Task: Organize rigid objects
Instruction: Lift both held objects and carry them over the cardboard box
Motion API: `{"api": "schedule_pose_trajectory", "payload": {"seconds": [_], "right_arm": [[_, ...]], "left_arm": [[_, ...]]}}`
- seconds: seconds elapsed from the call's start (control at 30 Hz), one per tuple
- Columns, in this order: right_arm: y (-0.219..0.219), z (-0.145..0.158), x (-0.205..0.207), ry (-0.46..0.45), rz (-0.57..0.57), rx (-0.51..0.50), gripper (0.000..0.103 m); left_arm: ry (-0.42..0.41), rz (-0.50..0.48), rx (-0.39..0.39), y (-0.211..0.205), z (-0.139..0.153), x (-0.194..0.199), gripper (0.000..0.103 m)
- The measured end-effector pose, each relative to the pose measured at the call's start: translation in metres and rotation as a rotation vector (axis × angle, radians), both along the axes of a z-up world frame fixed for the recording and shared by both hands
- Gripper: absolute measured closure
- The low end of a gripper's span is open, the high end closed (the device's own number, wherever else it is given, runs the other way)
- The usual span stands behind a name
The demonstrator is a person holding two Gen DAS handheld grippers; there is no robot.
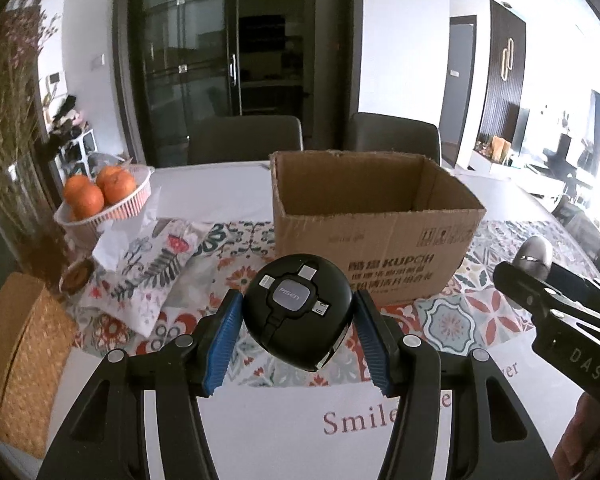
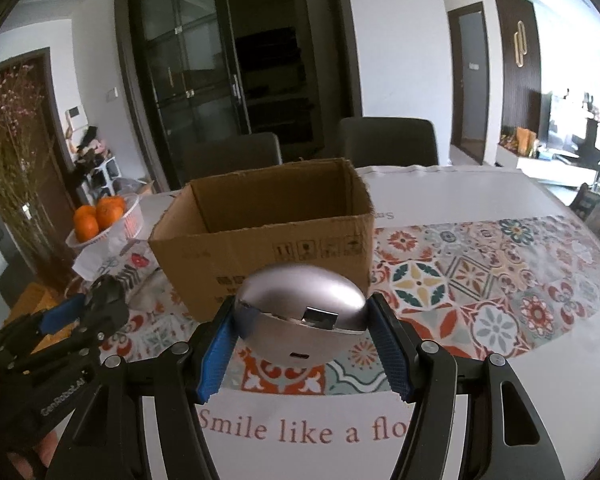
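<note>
Left wrist view has my left gripper (image 1: 298,320) clamped on a round black cable reel (image 1: 298,314), its blue pads (image 1: 224,344) pressing the sides, and the reel is held clear above the patterned table runner (image 1: 452,316). Right wrist view shows my right gripper (image 2: 300,322) closed the same way on a silver egg-shaped gadget (image 2: 302,316), seam and small port facing me, also off the table. Straight ahead of both sits the open cardboard box (image 1: 376,236), flaps gone, nothing that I can see inside from this angle, though the floor of it is hidden behind the near wall. I judge I am in the carry step: both items are picked and lifted, neither is yet over the box rim. Next I need to bring each one forward and over that near wall, high enough not to clip the ragged cardboard edge, then lower inside before I let go. My two grippers are near each other, so I would send one in first to avoid them knocking together over the opening. Off to the left, well apart, stand a bowl of oranges (image 1: 100,196), a folded printed cloth (image 1: 156,268) and a woven basket (image 1: 24,360); I leave those alone.
</note>
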State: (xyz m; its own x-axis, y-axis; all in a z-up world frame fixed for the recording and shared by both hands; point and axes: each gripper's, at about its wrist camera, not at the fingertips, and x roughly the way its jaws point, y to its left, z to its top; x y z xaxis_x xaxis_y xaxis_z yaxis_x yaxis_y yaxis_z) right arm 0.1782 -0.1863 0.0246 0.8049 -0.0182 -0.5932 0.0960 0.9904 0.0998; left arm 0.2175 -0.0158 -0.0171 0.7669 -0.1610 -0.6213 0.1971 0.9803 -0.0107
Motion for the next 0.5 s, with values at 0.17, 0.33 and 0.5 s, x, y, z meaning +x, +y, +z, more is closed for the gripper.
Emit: {"api": "schedule_pose_trajectory", "payload": {"seconds": [0.17,0.33,0.5], "right_arm": [[-0.006,0.008,0.021,0.016,0.026,0.023,0.039],[-0.012,0.018,0.042,0.033,0.046,0.032,0.039],[-0.017,0.033,0.061,0.028,0.053,0.015,0.039]], "left_arm": [[-0.008,-0.021,0.006,-0.006,0.014,0.017,0.048],[-0.019,-0.041,0.021,-0.014,0.028,0.035,0.048],[-0.013,-0.06,0.035,-0.022,0.04,0.057,0.048]]}}
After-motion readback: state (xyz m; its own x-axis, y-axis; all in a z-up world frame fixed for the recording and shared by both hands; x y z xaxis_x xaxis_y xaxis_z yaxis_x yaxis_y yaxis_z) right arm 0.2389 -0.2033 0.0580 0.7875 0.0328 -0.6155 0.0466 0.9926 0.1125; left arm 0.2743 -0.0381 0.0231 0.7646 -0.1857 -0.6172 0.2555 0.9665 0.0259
